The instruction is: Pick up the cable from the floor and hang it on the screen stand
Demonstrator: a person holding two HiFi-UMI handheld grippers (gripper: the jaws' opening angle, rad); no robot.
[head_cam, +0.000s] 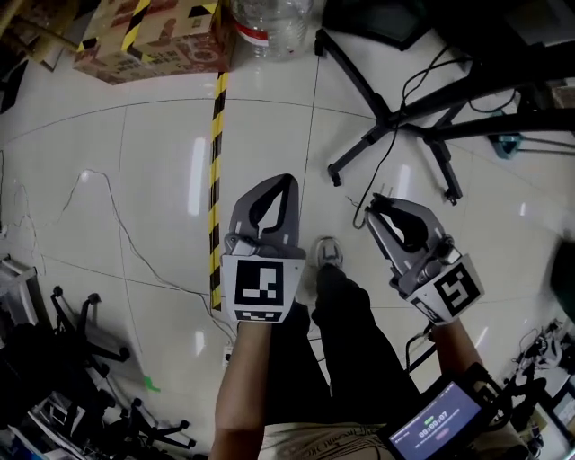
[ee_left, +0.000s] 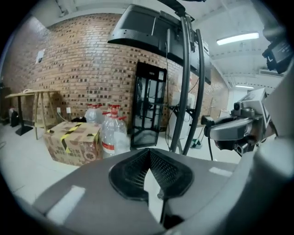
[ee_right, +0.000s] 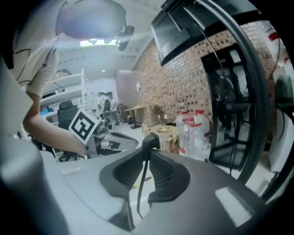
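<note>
My right gripper (head_cam: 375, 205) is shut on a thin black cable (ee_right: 143, 179); the cable's plug (ee_right: 151, 141) sticks out just past the fingertips. In the head view the cable (head_cam: 388, 154) runs from the gripper's tip up toward the black legs of the screen stand (head_cam: 388, 121) on the floor ahead. In the left gripper view the stand's poles (ee_left: 186, 87) rise to the screen (ee_left: 147, 32). My left gripper (head_cam: 286, 180) hovers beside the right one, its jaws shut with nothing between them.
A taped cardboard box (head_cam: 148, 36) and water bottles (head_cam: 269, 22) stand at the far left. A yellow-black tape strip (head_cam: 216, 171) crosses the tiled floor, with a thin wire (head_cam: 117, 225) beside it. Chair bases (head_cam: 63, 359) crowd the near left. The person's shoe (head_cam: 328, 254) is below the grippers.
</note>
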